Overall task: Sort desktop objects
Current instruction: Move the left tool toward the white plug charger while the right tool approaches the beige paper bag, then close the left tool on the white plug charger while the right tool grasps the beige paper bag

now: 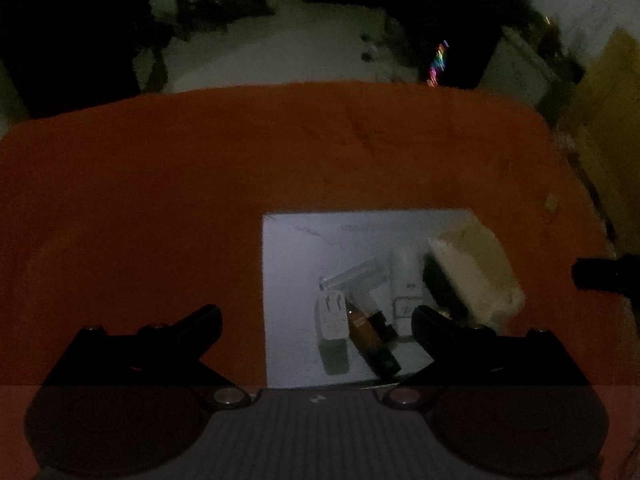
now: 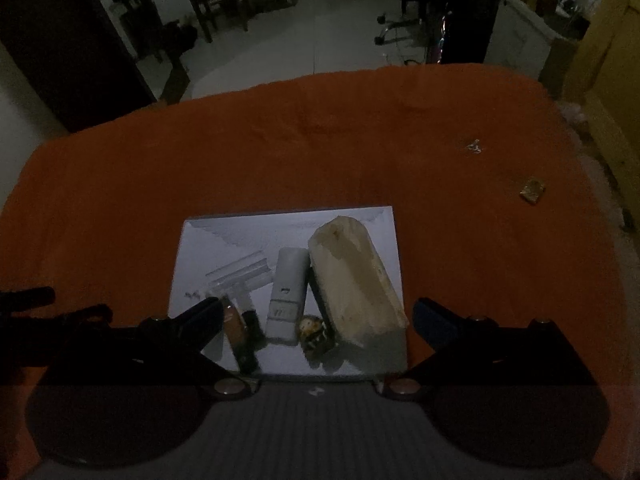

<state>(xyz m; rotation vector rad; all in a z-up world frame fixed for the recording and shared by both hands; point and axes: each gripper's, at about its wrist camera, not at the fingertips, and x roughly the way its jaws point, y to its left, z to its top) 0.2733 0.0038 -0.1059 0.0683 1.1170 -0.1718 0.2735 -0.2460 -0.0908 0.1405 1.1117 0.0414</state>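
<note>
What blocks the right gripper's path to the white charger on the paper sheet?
Nothing visible does. The right gripper, jaws wide open, faces the white charger directly; the big cream block lies close beside it, touching or not unclear.

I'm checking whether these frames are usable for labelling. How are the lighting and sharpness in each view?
Left wrist view: very dim, grainy and smeared; items on the white sheet are hard to separate. Right wrist view: also dim but sharper; the beige block shows clear edges. Both bend the orange cloth with fisheye distortion.

Dim room light is leaving both views grainy; the white sheet (image 2: 224, 248) ahead of the tongs is glowing palest, edges are bending with fisheye distortion, the left view blurring.
</note>
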